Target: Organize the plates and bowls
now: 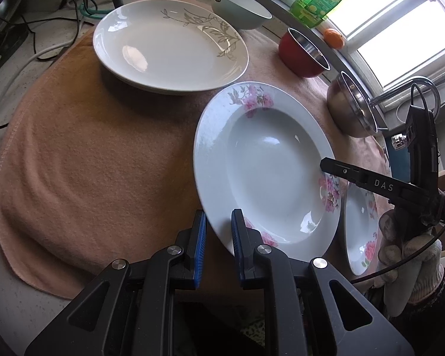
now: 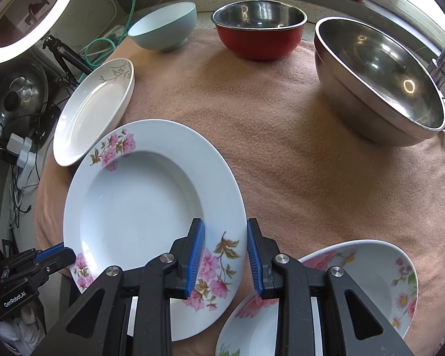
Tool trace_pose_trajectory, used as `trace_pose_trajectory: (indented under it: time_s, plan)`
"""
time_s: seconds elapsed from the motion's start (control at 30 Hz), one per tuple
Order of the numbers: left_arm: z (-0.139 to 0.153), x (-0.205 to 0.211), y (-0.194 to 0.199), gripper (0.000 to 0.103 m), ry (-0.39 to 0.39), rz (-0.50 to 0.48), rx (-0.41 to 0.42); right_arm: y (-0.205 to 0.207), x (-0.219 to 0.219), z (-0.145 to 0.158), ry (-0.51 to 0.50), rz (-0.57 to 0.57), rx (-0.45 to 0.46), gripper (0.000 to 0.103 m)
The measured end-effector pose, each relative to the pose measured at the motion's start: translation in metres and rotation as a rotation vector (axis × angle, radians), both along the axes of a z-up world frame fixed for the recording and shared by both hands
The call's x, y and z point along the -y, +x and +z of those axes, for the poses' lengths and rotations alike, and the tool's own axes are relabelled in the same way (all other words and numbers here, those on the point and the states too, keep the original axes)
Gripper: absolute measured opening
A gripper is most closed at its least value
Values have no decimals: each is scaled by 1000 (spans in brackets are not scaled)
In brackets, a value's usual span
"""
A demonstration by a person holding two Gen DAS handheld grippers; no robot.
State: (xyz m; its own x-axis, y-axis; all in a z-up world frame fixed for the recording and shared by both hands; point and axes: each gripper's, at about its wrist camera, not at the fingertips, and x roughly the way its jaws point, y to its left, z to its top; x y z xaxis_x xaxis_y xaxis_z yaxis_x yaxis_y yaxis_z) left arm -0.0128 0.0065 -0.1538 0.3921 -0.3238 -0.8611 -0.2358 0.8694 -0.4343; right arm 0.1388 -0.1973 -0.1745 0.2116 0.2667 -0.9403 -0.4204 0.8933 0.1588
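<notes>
An orange towel (image 2: 296,163) covers the counter below a bright window (image 1: 400,29). The pink-flowered plate (image 2: 139,207) is tilted, its hollow facing up, and both grippers pinch its rim: the left gripper (image 1: 218,231) on 1 edge, the right gripper (image 2: 225,255) on the opposite edge. Beyond the right gripper stand 3 bowls: blue bowl (image 2: 166,26), red bowl (image 2: 259,32), steel bowl (image 2: 376,83). A second flowered plate (image 2: 370,270) lies just beside it.

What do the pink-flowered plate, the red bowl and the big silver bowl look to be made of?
Pink-flowered plate: glazed ceramic by its look, glossy white with printed flowers. Red bowl: metal, shiny bare inside, red coating outside, possibly enamel. Big silver bowl: polished steel, with mirror-like reflections.
</notes>
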Motion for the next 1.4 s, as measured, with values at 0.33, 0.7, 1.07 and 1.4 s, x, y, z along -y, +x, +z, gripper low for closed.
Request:
trace_pose_trajectory:
  time_s: [0.33, 0.7, 1.07, 1.4]
  plan:
    - [0, -3, -2, 15, 6, -1, -2, -4, -1, -1, -4, 5, -5, 27]
    - [-3, -7, 0, 16, -4, -5, -11, -5, -1, -1, -3, 7, -11, 26]
    - [4, -20, -5, 16, 31, 23, 6, -8, 8, 10, 8, -33, 31, 32]
    - [19, -34, -4, 16, 60, 36, 42, -17, 22, 30, 52, -96, 86, 34]
